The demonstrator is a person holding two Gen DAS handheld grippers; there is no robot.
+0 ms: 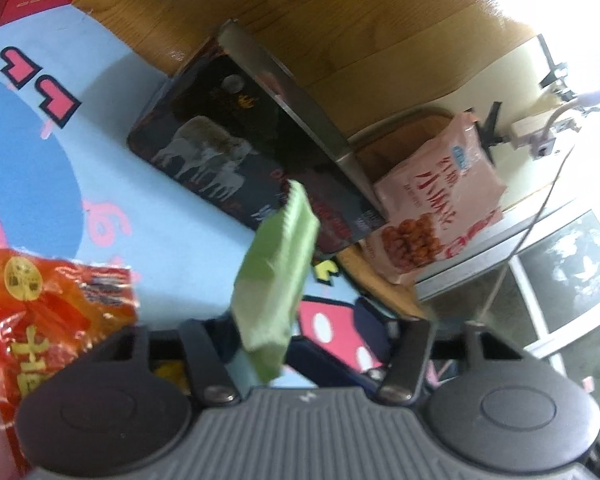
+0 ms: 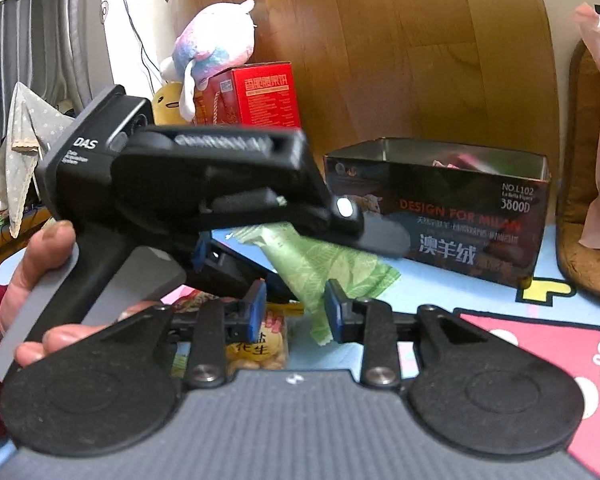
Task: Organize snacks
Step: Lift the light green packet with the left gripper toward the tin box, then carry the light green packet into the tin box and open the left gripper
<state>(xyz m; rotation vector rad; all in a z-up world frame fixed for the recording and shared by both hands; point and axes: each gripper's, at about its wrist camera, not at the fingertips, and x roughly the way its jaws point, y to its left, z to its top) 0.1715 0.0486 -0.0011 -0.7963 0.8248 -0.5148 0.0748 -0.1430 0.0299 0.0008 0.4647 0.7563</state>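
Observation:
A green snack packet (image 1: 274, 280) hangs in my left gripper (image 1: 296, 344), which is shut on its lower end above the blue mat. The same green packet (image 2: 320, 264) shows in the right wrist view, under the left gripper's black body (image 2: 204, 188). A dark open tin box (image 1: 236, 160) stands just beyond the packet; it also shows in the right wrist view (image 2: 452, 216), with some pink packets inside. My right gripper (image 2: 296, 312) is open and empty, low over the mat, its blue pads either side of the packet's tail.
A red-orange snack bag (image 1: 48, 320) lies on the mat at left. A pink snack bag (image 1: 436, 208) leans on a brown cushion (image 2: 580, 200) at right. A peanut packet (image 2: 260, 352) lies under my right gripper. A red box (image 2: 260, 96) and plush toy (image 2: 216, 44) stand behind.

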